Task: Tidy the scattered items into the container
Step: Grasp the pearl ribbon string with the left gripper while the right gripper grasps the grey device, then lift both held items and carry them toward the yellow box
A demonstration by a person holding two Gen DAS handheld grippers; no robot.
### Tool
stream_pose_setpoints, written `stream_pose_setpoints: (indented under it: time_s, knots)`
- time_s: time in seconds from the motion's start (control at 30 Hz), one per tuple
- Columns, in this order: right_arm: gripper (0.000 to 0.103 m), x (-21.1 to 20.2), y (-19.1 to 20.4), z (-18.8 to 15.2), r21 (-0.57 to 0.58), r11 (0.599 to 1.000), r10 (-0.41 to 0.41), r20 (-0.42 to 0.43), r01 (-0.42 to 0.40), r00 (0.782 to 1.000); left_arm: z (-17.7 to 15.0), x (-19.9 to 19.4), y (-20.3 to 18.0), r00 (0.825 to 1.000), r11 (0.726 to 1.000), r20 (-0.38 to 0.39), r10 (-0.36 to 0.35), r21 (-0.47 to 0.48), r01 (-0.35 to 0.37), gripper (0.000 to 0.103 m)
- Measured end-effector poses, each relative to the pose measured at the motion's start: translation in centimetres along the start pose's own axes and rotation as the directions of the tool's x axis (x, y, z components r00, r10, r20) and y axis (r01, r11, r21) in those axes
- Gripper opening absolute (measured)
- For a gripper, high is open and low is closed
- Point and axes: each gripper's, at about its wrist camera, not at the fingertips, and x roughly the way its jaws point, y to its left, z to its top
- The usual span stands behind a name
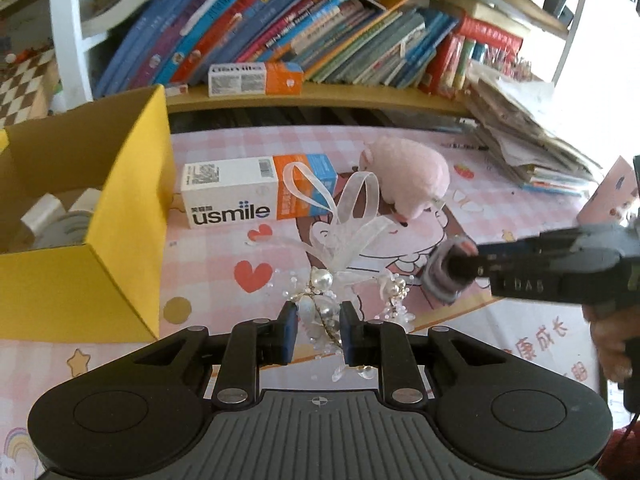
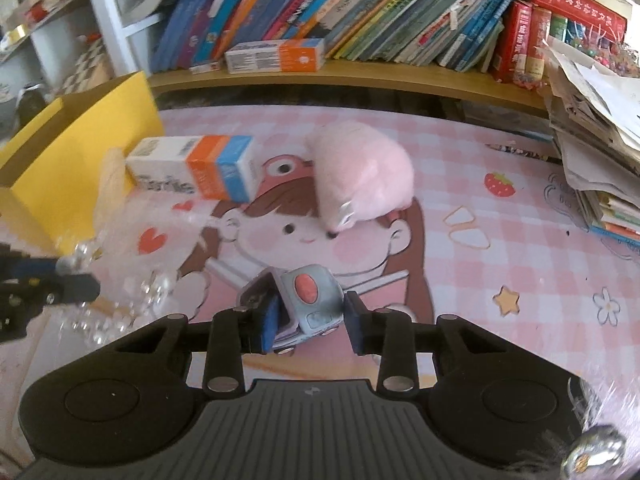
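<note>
While our left gripper [image 1: 319, 330] pinches the light, fragile pearl-and-ribbon hairpiece [image 1: 336, 280] by its wire stem and our right gripper [image 2: 311, 322] clamps the small, stiff toy car [image 2: 308, 304], we judge both best carried gently to the yellow box [image 1: 120, 184] at left.

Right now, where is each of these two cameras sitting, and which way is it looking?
Left wrist: on the left gripper, looking forward and down along its fingers at the pearl hairpiece they pinch, the yellow box to the left; the right gripper and a hand show.
Right wrist: on the right gripper, looking forward and down at the toy car it grips; the left gripper shows at the left edge.
Both see the pink plush, toothpaste box, pink table mat and bookshelf.
</note>
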Motion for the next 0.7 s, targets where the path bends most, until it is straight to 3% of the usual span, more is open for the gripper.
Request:
stream_pose_setpoints:
  time_s: [0.7]
  knots:
    - [0.031,-2.9,4.1,-2.6,-0.068,0.996,0.056,-0.003,-0.056,0.998,-2.3,-4.1,-0.4,0.999,1.0,0.049,0.009,0.0,-0.009,0.021]
